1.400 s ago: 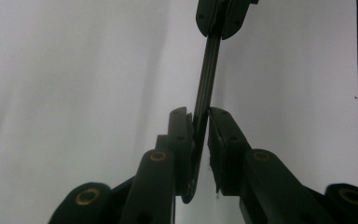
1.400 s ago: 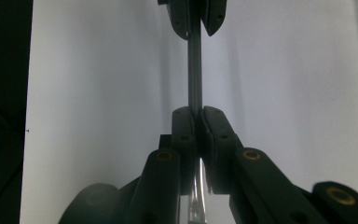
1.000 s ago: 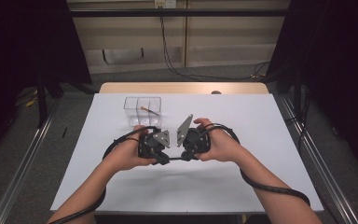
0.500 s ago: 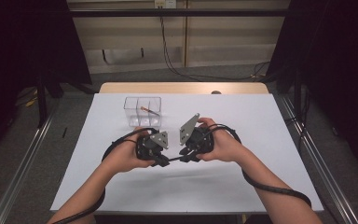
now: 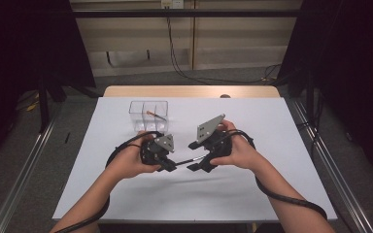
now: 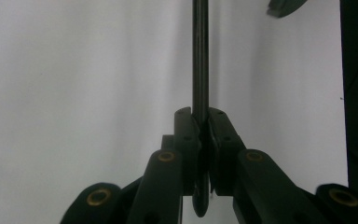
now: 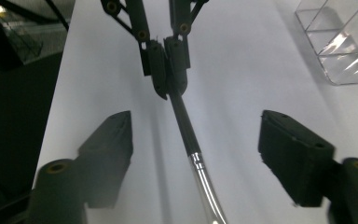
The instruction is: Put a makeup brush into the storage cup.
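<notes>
A thin rod with a black handle [image 7: 182, 119] and a silver end [image 7: 204, 181] hangs just above the white table [image 5: 272, 126]. My left gripper [image 6: 200, 135] is shut on the black handle [image 6: 200, 56], and it shows at centre left in the high view [image 5: 170, 166]. My right gripper [image 7: 196, 135] faces it; its jaws have just been opening and now stand wide apart, one on each side of the rod, without touching it. In the high view the right gripper [image 5: 194, 156] sits close to the left one, with the rod [image 5: 187, 161] bridging them.
A clear plastic box with compartments [image 5: 148, 115] stands on the table behind the left hand and holds a small orange-tipped item [image 5: 154, 115]. It also appears at the top right of the right gripper view [image 7: 340, 42]. Black cables trail from both grippers.
The right gripper's jaws have opened and let go of the rod, which the left gripper still holds. Both hands have stayed nearly in place.
</notes>
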Motion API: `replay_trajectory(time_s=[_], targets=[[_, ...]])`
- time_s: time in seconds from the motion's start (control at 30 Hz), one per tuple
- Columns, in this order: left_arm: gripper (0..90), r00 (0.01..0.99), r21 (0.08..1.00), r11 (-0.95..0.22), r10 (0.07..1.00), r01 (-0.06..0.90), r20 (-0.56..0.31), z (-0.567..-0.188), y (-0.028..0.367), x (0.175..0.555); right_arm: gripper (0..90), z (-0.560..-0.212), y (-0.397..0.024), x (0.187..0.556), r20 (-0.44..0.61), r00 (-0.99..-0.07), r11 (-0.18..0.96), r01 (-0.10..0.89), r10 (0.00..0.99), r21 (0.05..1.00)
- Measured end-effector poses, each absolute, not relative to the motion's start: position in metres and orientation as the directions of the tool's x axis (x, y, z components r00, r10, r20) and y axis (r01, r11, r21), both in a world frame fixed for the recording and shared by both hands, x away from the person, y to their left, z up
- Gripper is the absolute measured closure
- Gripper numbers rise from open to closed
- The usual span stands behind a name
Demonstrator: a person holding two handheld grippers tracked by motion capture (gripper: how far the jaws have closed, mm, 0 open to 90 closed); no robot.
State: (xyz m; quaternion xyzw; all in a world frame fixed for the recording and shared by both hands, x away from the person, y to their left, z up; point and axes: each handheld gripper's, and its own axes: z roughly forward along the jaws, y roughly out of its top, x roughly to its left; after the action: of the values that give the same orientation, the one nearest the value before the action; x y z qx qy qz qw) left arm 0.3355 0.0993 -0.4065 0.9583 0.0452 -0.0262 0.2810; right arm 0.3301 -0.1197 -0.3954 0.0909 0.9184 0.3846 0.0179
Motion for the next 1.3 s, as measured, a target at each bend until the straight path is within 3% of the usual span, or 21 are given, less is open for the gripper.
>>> replay_trajectory(time_s=[0.23, 0.5, 0.83, 1.3], targets=[[83.9, 0.993, 0.556, -0.823, 0.091, 0.115, -0.071, -0.405, 0.1, 0.335, 14.7, -0.397, -0.13, 0.331, 0.066, -0.967, 0.593, 0.204, 0.247, 0.779], [83.9, 0.992, 0.569, -0.812, 0.105, 0.127, -0.072, -0.407, 0.102, 0.334, 9.7, -0.401, -0.138, 0.329, 0.074, -0.956, 0.53, 0.22, 0.283, 0.819], [83.9, 0.988, 0.595, -0.789, 0.129, 0.154, -0.085, -0.413, 0.11, 0.333, 9.7, -0.403, -0.144, 0.329, 0.098, -0.93, 0.411, 0.249, 0.354, 0.877], [83.9, 0.984, 0.665, -0.727, 0.162, 0.17, -0.076, -0.414, 0.121, 0.33, 9.7, -0.405, -0.149, 0.329, 0.105, -0.92, 0.364, 0.251, 0.377, 0.897]])
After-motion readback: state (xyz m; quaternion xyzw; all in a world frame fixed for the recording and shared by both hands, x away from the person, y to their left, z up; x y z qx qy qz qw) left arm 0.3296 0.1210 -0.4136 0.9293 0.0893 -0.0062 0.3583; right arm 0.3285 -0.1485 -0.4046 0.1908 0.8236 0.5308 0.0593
